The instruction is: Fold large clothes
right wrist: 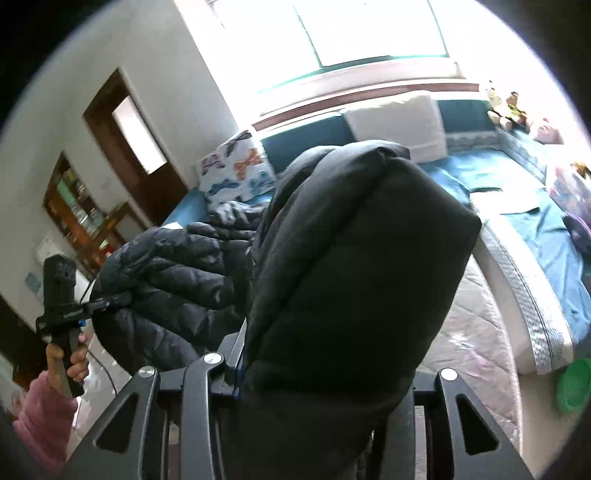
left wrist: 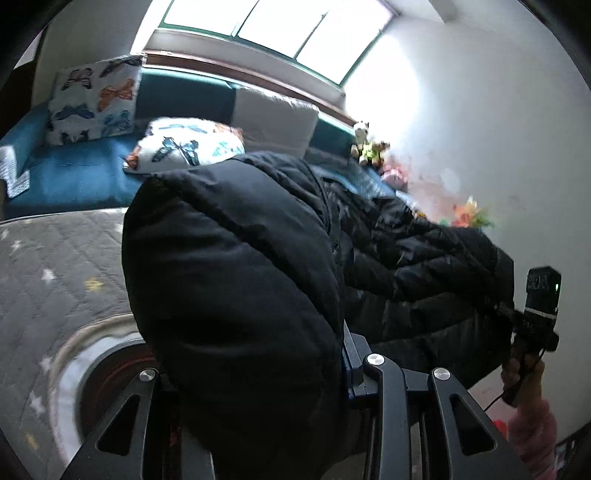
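Readable text: none in either view.
Left gripper (right wrist: 110, 304) handle: faint pale lettering, too blurred to read.
Wall paper (right wrist: 32, 282): small blue patch, any print too small to tell.
Butterfly cushion (left wrist: 94, 99): pictures only, no words.

each wrist camera looks forward along its own fingers, pressed close against a black puffy jacket (left wrist: 236, 266) that fills the view's middle. the left one faces right, catching the right gripper (left wrist: 498, 306); the right one faces left, catching the left gripper (right wrist: 125, 297). both share the blue daybed (left wrist: 74, 177) under the window (right wrist: 369, 29).
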Tool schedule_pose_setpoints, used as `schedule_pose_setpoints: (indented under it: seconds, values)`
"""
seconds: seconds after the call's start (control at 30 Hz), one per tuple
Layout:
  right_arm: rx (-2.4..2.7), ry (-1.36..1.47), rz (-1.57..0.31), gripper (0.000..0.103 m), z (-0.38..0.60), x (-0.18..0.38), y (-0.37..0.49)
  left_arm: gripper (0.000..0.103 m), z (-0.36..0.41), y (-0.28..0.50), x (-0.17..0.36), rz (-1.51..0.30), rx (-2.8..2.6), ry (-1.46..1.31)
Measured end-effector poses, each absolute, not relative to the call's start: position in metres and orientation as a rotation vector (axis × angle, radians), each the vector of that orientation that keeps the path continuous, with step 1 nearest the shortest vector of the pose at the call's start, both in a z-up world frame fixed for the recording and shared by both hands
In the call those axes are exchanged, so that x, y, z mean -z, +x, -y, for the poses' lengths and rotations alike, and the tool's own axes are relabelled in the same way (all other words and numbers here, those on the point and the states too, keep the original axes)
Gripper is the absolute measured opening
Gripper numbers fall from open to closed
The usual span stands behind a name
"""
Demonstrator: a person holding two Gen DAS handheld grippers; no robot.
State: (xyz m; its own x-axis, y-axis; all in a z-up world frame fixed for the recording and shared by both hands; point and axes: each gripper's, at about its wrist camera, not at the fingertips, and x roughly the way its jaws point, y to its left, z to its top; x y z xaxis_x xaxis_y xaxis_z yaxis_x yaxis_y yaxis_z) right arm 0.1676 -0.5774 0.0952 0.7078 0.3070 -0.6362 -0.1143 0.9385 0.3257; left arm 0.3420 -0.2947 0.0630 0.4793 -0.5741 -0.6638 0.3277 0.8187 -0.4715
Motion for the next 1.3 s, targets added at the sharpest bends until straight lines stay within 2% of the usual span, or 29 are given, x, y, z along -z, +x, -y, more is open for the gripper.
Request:
schedule_pose_setpoints:
  seconds: [0.07, 0.13, 0.2, 0.27, 0.3, 0.33, 0.4, 0.5, 0.67, 0.83, 0.9, 0.93, 0.97, 1.07, 1.3]
  values:
    - [-0.203, 0.300, -0.788, 0.047, 0.596, -0.072, 0.173, 0.039, 0.321, 0.359, -0.035, -0.986, 0.562, -0.313]
    - [-0.157, 0.359, -0.856, 0.055, 0.612, -0.033, 0.181, 0.042, 0.342, 0.373, -0.007, -1.051, 0.520, -0.292]
    - [-0.066, 0.364, -0.937, 0.073, 0.625, 0.006, 0.184, 0.057, 0.351, 0.383, 0.014, -1.082, 0.477, -0.259]
    - [-0.035, 0.424, -0.962, 0.083, 0.634, 0.035, 0.184, 0.081, 0.350, 0.393, 0.031, -1.105, 0.481, -0.308]
    - [-0.038, 0.472, -0.951, 0.089, 0.641, 0.041, 0.182, 0.085, 0.345, 0.395, 0.038, -1.116, 0.482, -0.337]
    - [-0.038, 0.533, -0.941, 0.090, 0.648, 0.046, 0.179, 0.087, 0.343, 0.399, 0.042, -1.130, 0.490, -0.373]
    - [-0.042, 0.562, -0.940, 0.090, 0.653, 0.046, 0.175, 0.087, 0.334, 0.408, 0.045, -1.141, 0.502, -0.427]
    - [0.035, 0.424, -0.948, 0.090, 0.648, 0.022, 0.162, 0.087, 0.312, 0.416, 0.032, -1.088, 0.489, -0.430]
    - [0.180, 0.226, -0.875, 0.090, 0.639, -0.025, 0.145, 0.087, 0.284, 0.415, -0.017, -0.940, 0.378, -0.346]
    - [0.077, 0.225, -0.790, 0.090, 0.613, -0.050, 0.167, 0.085, 0.311, 0.382, -0.067, -0.809, 0.446, -0.215]
    - [0.016, 0.231, -0.784, 0.090, 0.592, -0.049, 0.182, 0.082, 0.334, 0.367, -0.073, -0.800, 0.499, -0.180]
    - [-0.005, 0.225, -0.789, 0.090, 0.585, -0.045, 0.189, 0.077, 0.344, 0.365, -0.073, -0.811, 0.515, -0.164]
    - [-0.016, 0.216, -0.800, 0.090, 0.574, -0.040, 0.201, 0.073, 0.357, 0.365, -0.073, -0.825, 0.526, -0.147]
    - [-0.029, 0.194, -0.839, 0.090, 0.559, -0.021, 0.225, 0.070, 0.385, 0.370, -0.052, -0.870, 0.530, -0.102]
    - [0.021, 0.139, -0.968, 0.090, 0.550, 0.026, 0.261, 0.067, 0.381, 0.405, 0.043, -1.008, 0.478, -0.081]
